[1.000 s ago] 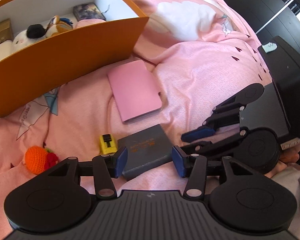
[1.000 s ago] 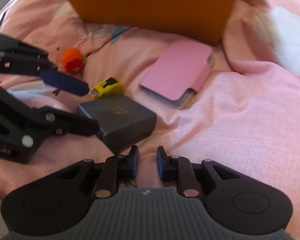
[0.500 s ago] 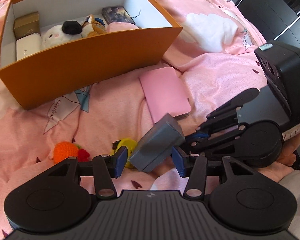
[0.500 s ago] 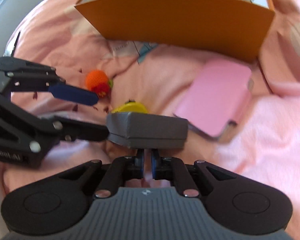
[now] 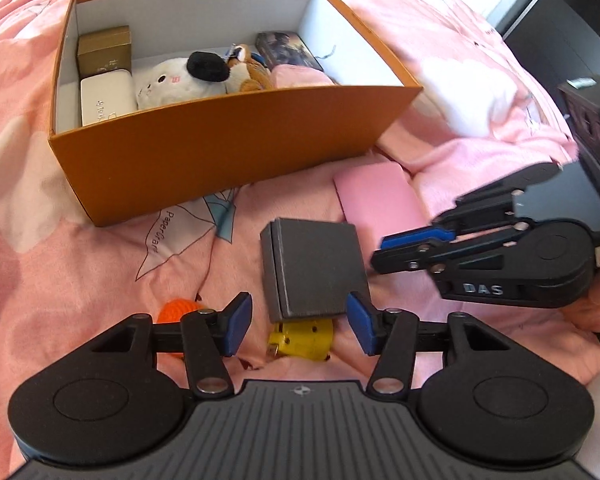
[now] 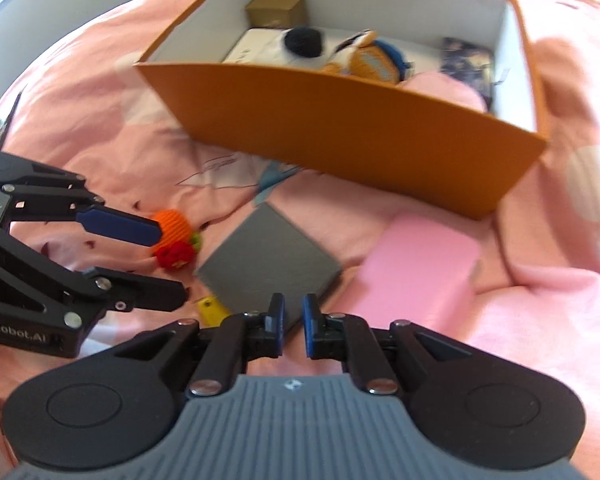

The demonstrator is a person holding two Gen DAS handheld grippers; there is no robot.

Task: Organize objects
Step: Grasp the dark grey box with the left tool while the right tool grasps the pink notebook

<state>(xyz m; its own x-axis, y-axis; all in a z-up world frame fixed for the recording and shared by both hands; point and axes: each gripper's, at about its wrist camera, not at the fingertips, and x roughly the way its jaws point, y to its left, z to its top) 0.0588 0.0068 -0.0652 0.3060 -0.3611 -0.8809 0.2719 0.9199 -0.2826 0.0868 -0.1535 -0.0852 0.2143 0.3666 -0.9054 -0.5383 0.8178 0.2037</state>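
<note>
Surface: pink bedspread [image 5: 80, 216] with white patches and small printed drawings, rumpled, covering the whole scene.
Storage: orange cardboard box [image 5: 228, 148] with a white inside, lid off, lying on the far part of the bedspread.
Box contents: gold box [image 5: 104, 50] in the far left corner, white case [image 5: 106, 98] just in front of it, white plush with a black patch [image 5: 176, 80] in the middle, small orange and white plush [image 5: 248, 70] beside it, dark printed tin [image 5: 288, 50] at the far right, something pink [image 5: 300, 77] against the near wall.
Grey box [image 5: 316, 264]: lifted off the bedspread, tilted up on edge, near side of the orange box and outside it.
Right gripper [image 6: 293, 320]: jaws narrowed to a small gap and pinching the near edge of the grey box; a hand [image 5: 588, 312] shows behind it.
Left gripper [image 5: 298, 322]: jaws spread wide and opening; the lower edge of the grey box sits between them, the right pad looks to be at its corner, the left pad well apart from it.
Pink wallet [image 5: 380, 196]: flat on the bedspread, right of the grey box, near the orange box's right corner.
Yellow tape measure [image 5: 302, 338]: on the bedspread under the grey box.
Crochet toy [image 6: 176, 240]: orange and red, left of the grey box, just behind the left gripper's upper finger.
</note>
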